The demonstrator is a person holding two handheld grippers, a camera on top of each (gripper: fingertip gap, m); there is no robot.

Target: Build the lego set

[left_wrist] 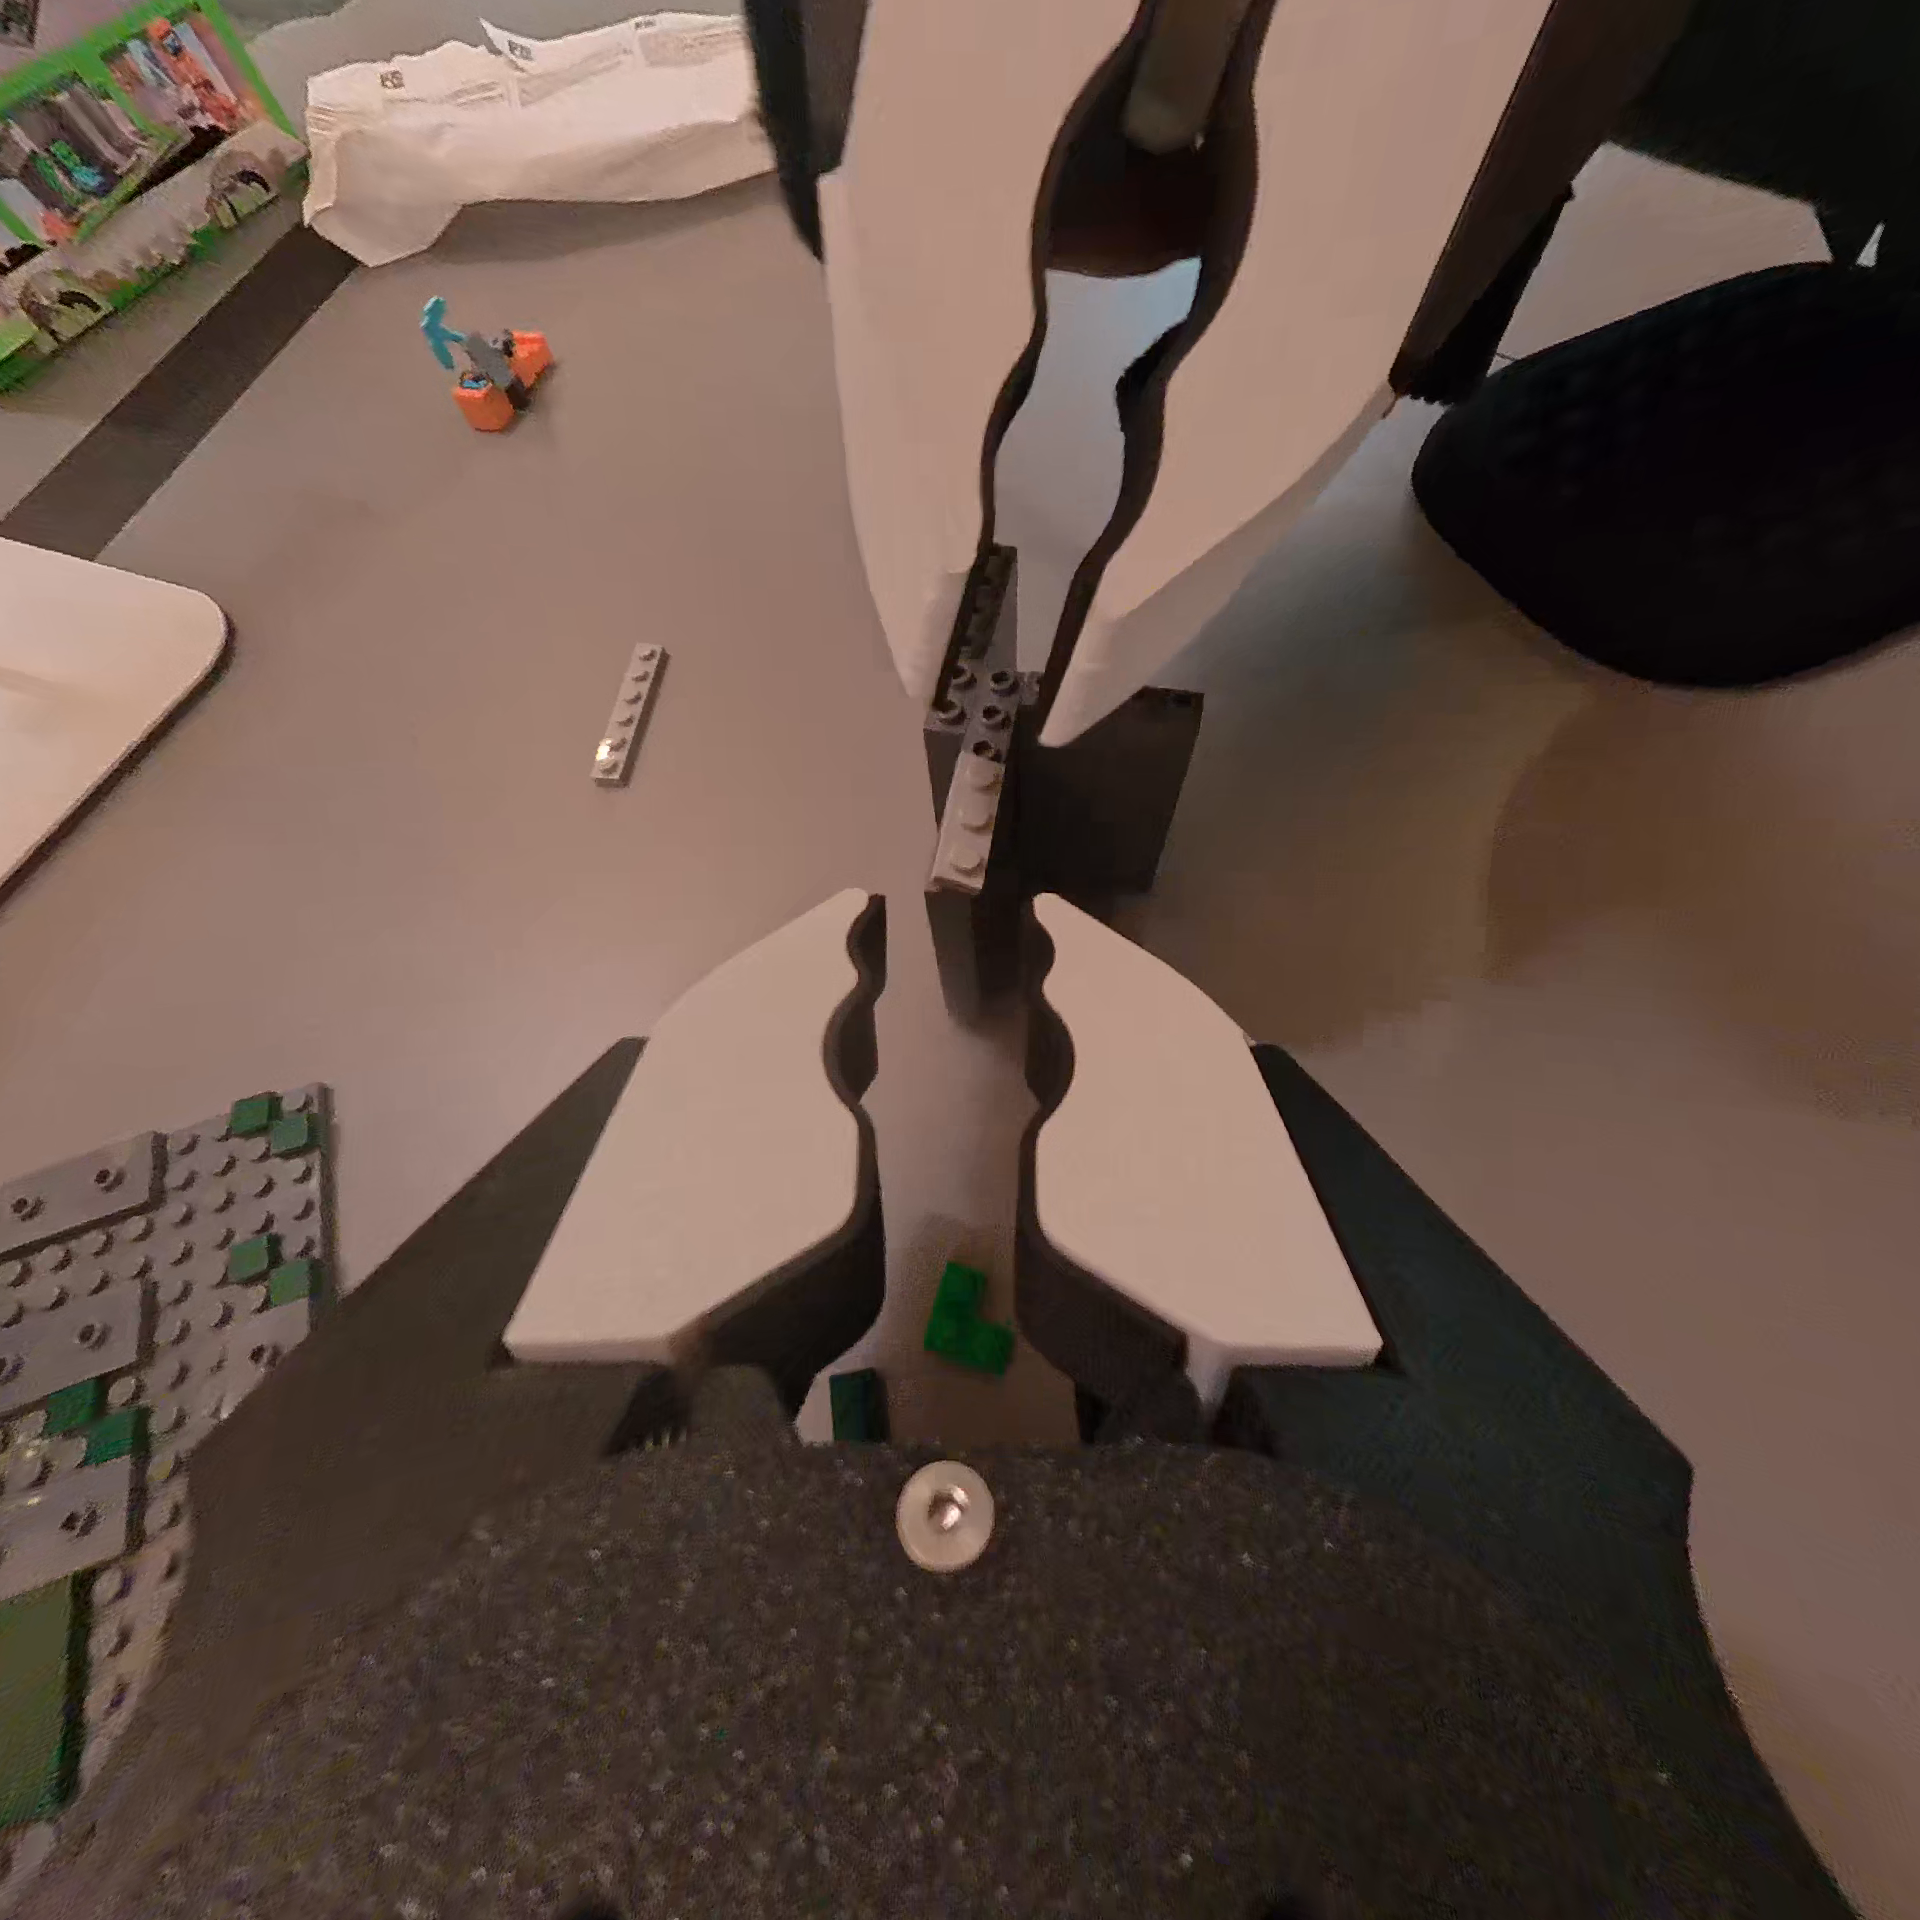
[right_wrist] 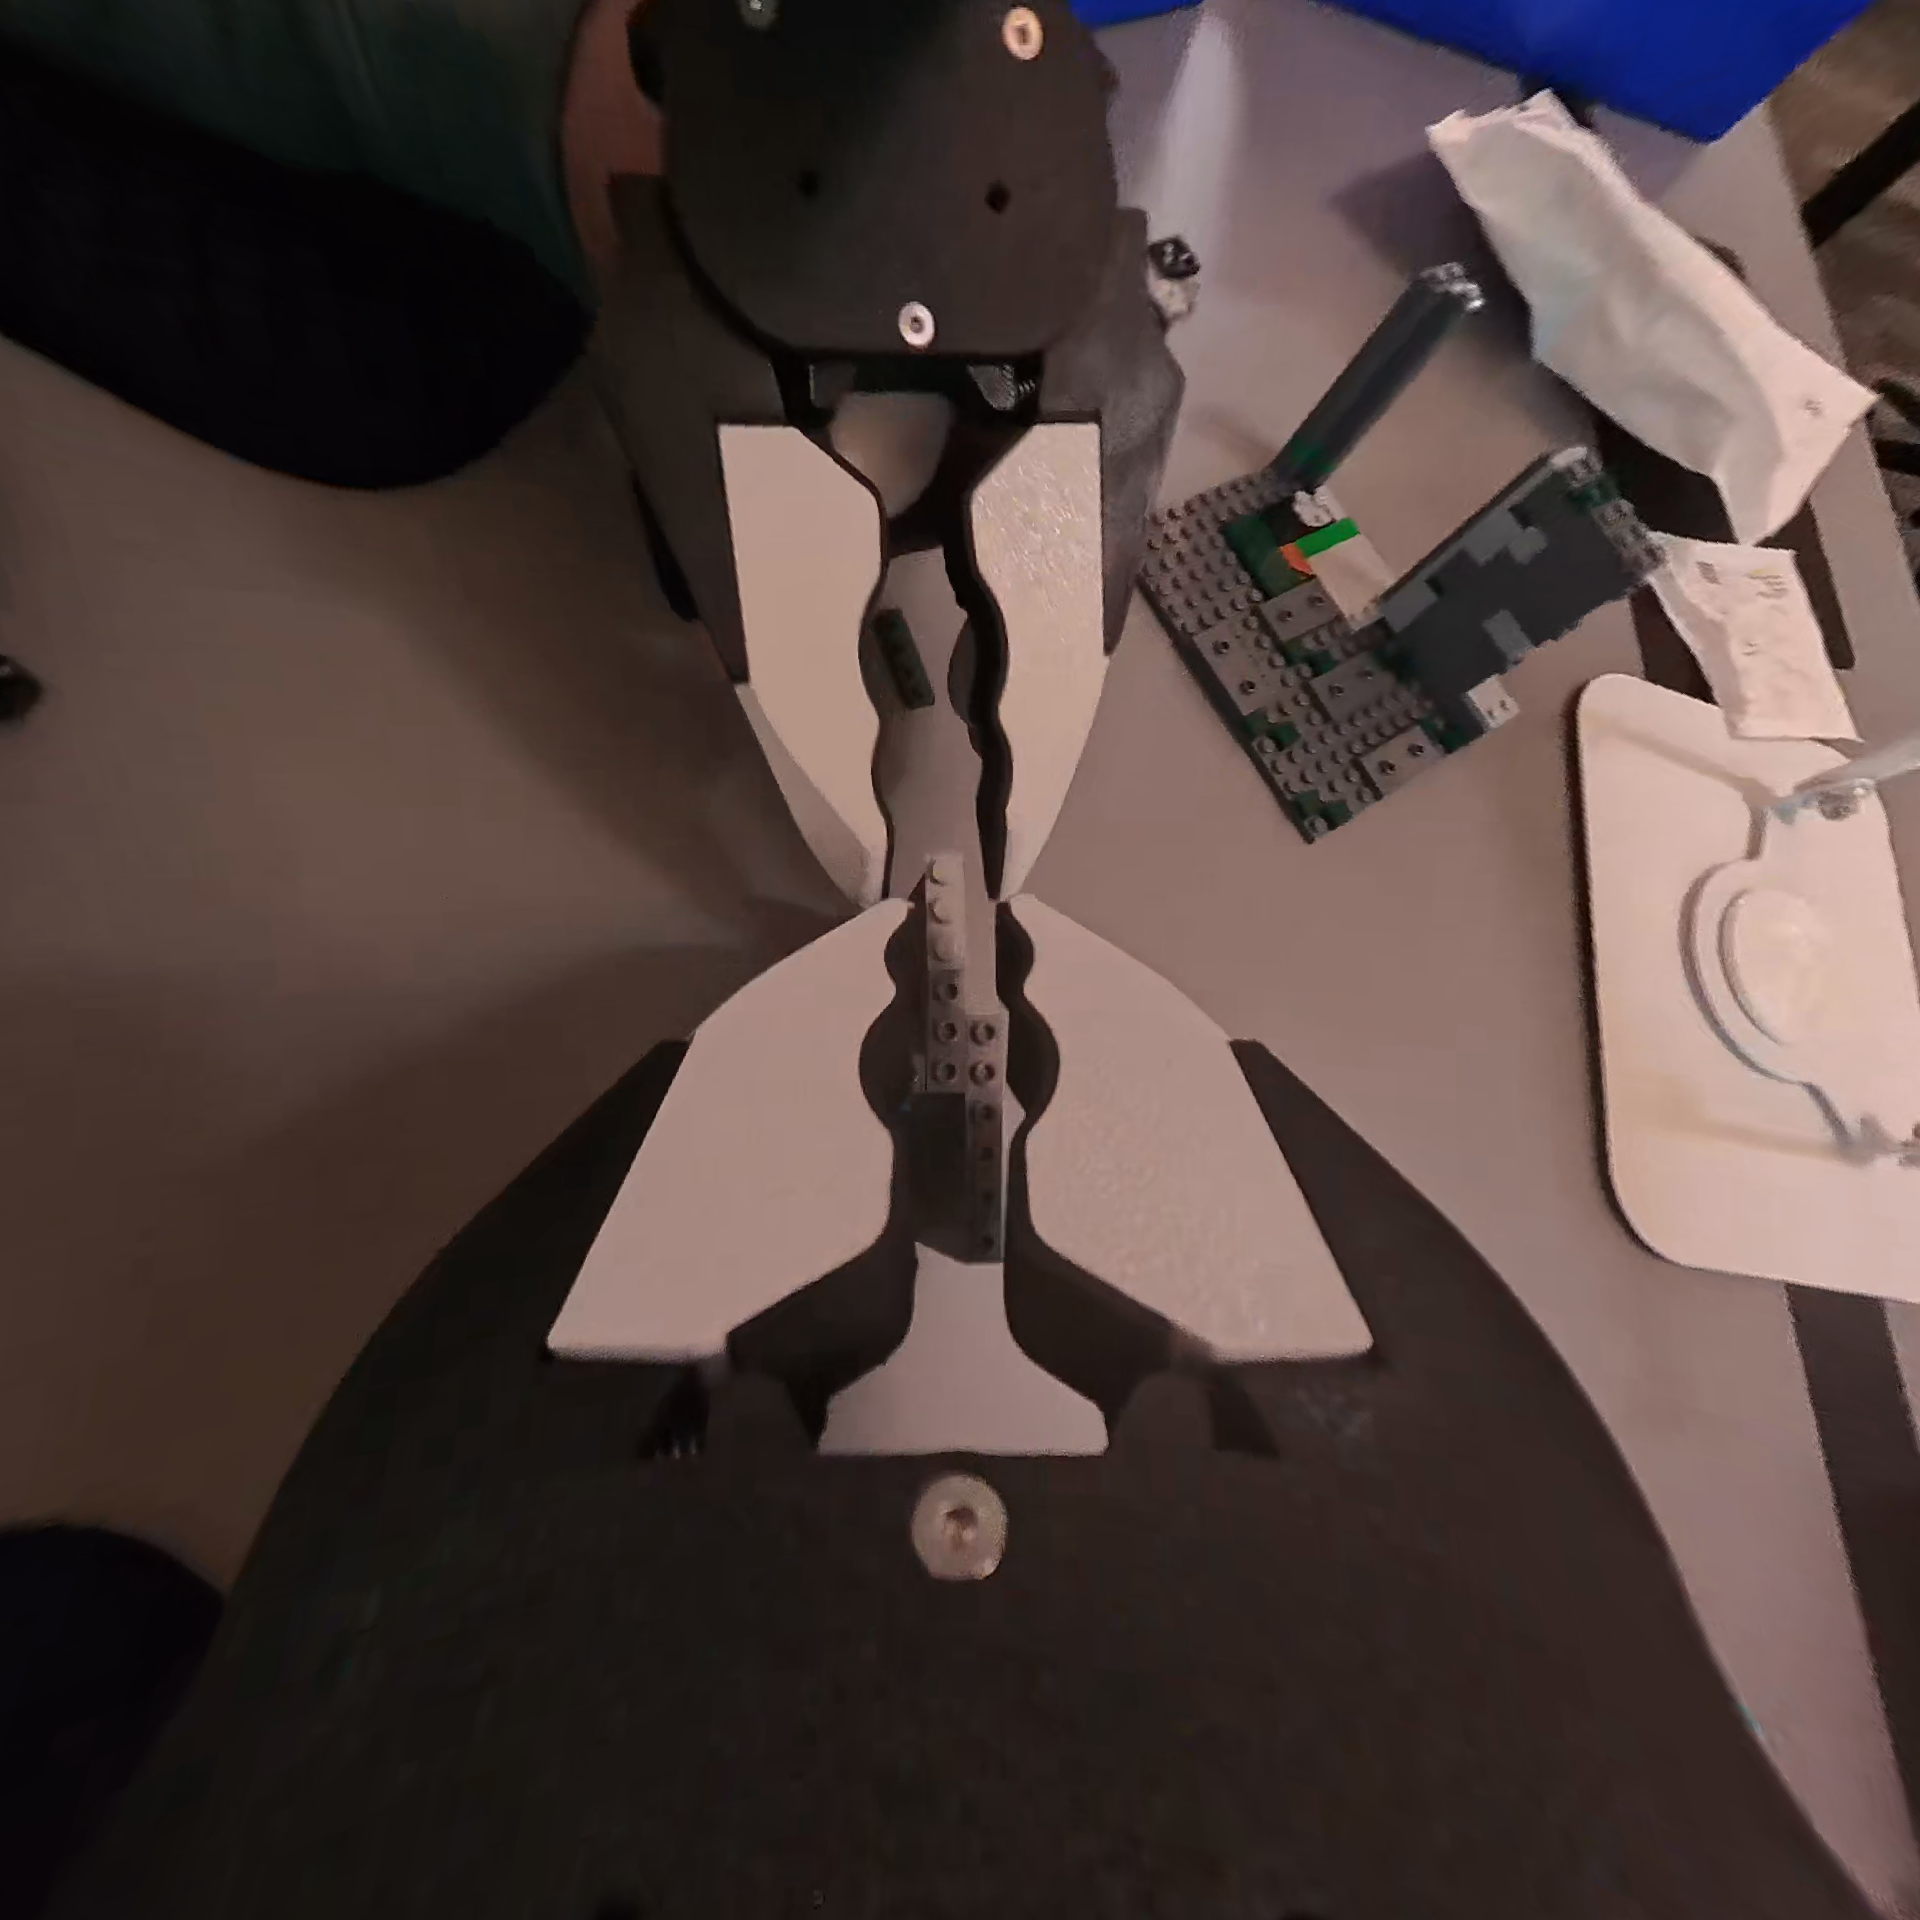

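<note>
The right gripper [right_wrist: 945, 914] pinched a dark grey brick assembly [right_wrist: 961, 1081] above the worktop [right_wrist: 364, 935], the left gripper [left_wrist: 956, 904], fingers slightly spread, faced its protruding light grey plate [left_wrist: 966, 821], which a skewed push might dislodge.

Dark chair seat [left_wrist: 1683, 468] beside the grey table [left_wrist: 416, 831], white tray [right_wrist: 1756, 987] (rounded corners) on it.

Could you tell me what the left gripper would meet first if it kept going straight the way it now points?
Probably the grey brick assembly held by the right gripper, directly ahead of the left gripper.
</note>
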